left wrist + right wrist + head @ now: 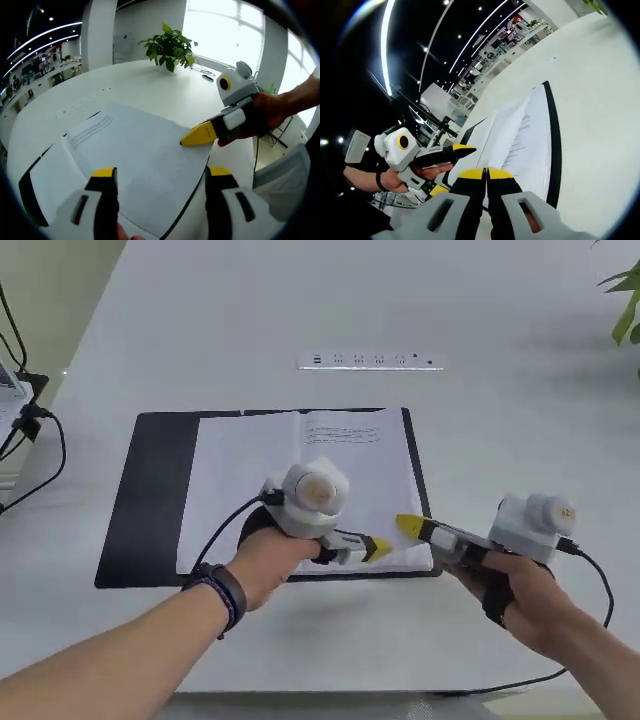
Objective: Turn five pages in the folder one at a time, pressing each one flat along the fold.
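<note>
Folder (160, 502) lies open and flat at the centre of the head view, its black cover spread on the white table (480, 430) with white pages (250, 475) on top; printed lines show near the top of the right-hand page. The left gripper (372, 551) sits low over the lower right part of that page, its yellow tips pointing toward the right of the frame. In the left gripper view its jaws stand wide apart with nothing between them, and the sheet lies below. The right gripper (410, 527) comes in from the lower right of the head view, its yellow tip at the right edge of the pages, near the left gripper's tips. In the right gripper view its jaws are pressed together, and no sheet can be seen between them; whether the tip touches the paper cannot be told. A white power strip (370, 361) lies on the table above the folder, well apart from it. A plant (628, 300) shows at the upper right edge, and dark cables (50, 455) run along the left edge.
</note>
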